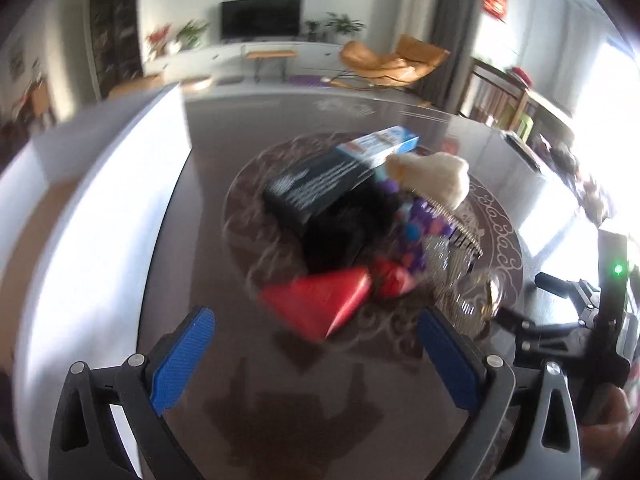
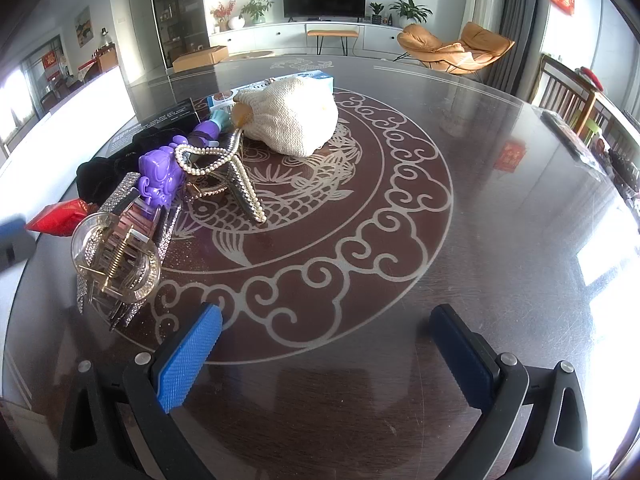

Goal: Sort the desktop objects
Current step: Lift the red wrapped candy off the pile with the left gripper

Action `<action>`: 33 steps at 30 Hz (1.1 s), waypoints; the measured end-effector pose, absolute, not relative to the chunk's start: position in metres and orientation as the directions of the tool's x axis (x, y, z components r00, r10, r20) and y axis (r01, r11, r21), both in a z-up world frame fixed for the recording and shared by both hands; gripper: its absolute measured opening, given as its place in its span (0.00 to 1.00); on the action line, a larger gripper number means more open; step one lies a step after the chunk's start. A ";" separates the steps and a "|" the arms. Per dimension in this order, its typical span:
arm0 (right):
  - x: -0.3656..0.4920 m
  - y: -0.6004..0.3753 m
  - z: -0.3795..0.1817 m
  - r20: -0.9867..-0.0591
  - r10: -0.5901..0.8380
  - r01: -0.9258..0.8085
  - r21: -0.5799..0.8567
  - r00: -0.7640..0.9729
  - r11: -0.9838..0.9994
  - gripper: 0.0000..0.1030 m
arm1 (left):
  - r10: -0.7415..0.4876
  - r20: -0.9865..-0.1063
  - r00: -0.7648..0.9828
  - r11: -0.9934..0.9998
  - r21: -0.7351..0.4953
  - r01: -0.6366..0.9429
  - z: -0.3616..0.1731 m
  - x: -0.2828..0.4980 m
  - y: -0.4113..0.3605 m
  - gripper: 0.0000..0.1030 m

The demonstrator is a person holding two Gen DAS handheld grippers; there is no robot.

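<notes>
A pile of objects lies on the round dark table (image 2: pixel 460 152). In the blurred left wrist view I see a red packet (image 1: pixel 320 304), a black box (image 1: pixel 316 188), a blue-and-white box (image 1: pixel 380 144) and a cream knitted item (image 1: pixel 432 176). My left gripper (image 1: pixel 316 344) is open just short of the red packet. The right wrist view shows the cream knitted item (image 2: pixel 292 116), a purple toy (image 2: pixel 160 176), a pearl necklace (image 2: pixel 208 156), a rhinestone hair clip (image 2: pixel 116 256) and the red packet (image 2: pixel 56 216). My right gripper (image 2: pixel 326 338) is open over bare table, right of the clip.
A white surface (image 1: pixel 92 184) borders the table on the left. Wooden chairs (image 2: pixel 568 96) stand at the table's right side. The other gripper's body (image 1: pixel 568 320) shows at the right edge of the left wrist view. A living room with a television lies beyond.
</notes>
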State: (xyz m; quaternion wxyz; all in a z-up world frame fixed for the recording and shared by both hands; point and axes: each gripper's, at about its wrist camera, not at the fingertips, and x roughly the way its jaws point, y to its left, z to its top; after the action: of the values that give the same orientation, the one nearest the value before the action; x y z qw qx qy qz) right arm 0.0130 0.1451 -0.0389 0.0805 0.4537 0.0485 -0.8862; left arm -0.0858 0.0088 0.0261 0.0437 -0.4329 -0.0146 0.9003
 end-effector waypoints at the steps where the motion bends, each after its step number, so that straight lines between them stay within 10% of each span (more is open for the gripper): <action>1: 0.013 0.145 -0.039 -0.812 -0.099 0.187 -0.013 -0.575 -0.982 1.00 | 0.094 -0.788 -0.609 -0.994 -0.043 -0.098 0.026 -0.095 0.014 1.00; 6: 0.013 0.145 -0.039 -0.812 -0.099 0.187 -0.013 -0.575 -0.982 1.00 | 0.085 -0.860 -0.503 -0.981 0.015 -0.191 -0.004 -0.137 0.029 0.97; 10: 0.013 0.145 -0.039 -0.812 -0.098 0.186 -0.013 -0.575 -0.982 1.00 | 0.152 -0.852 -0.501 -0.969 -0.030 -0.244 -0.015 -0.115 0.028 0.38; 19: 0.013 0.145 -0.039 -0.812 -0.098 0.186 -0.013 -0.575 -0.982 1.00 | 0.132 -0.853 -0.505 -0.963 0.011 -0.270 -0.016 -0.021 0.018 0.45; 22: 0.013 0.145 -0.039 -0.812 -0.098 0.186 -0.013 -0.575 -0.982 1.00 | 0.129 -0.875 -0.467 -0.960 0.007 -0.279 -0.013 -0.004 0.017 0.74; 33: 0.013 0.145 -0.039 -0.812 -0.098 0.186 -0.013 -0.576 -0.983 1.00 | 0.090 -0.858 -0.505 -0.969 0.041 -0.242 -0.014 -0.030 0.035 0.77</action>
State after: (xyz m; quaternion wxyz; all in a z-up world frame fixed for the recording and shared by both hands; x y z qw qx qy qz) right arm 0.0125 0.1447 -0.0393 0.0800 0.4536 0.0483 -0.8863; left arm -0.0301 0.0349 -0.0142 0.0961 -0.4881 0.0782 0.8640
